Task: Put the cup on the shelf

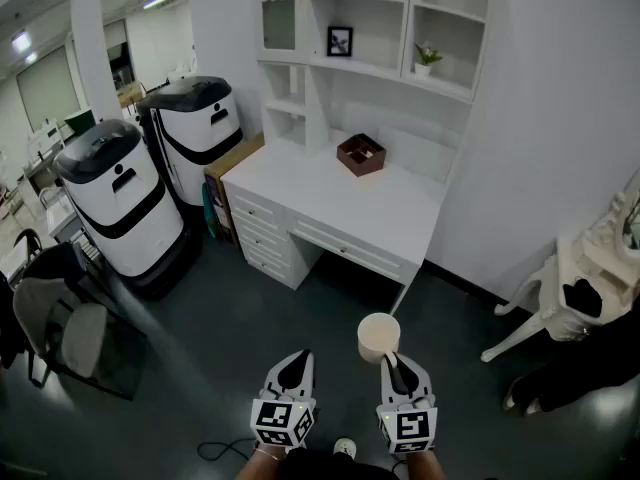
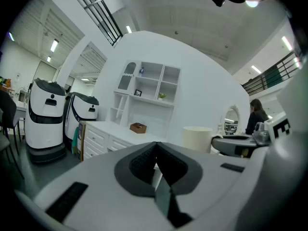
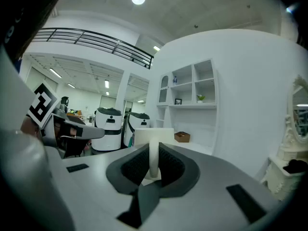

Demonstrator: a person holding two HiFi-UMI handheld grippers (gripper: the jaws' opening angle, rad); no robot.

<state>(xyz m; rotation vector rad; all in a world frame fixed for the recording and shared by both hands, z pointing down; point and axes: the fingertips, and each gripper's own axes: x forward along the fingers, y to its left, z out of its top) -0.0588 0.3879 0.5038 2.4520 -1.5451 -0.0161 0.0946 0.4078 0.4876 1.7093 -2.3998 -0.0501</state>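
A cream cup [image 1: 378, 336] hangs upright over the dark floor in front of the white desk [image 1: 400, 228], with my right gripper [image 1: 393, 364] shut on its near wall. In the right gripper view the cup [image 3: 154, 134] rises beyond the jaws, and the gripper [image 3: 153, 159] pinches its rim wall between the dark pads. My left gripper [image 1: 295, 366] stands beside it, shut and empty; its own view shows the closed gripper [image 2: 155, 166] and the cup [image 2: 197, 138] to the right. The white shelf unit [image 1: 372, 28] stands on the desk's back edge, far ahead.
A brown box [image 1: 361, 154] sits on the desk. A small picture frame [image 1: 339, 40] and a potted plant [image 1: 427, 60] occupy shelf compartments. Two white-and-black machines [image 1: 120, 198] stand left of the desk, a dark chair [image 1: 70, 338] nearer. A white ornate chair [image 1: 560, 298] stands at right.
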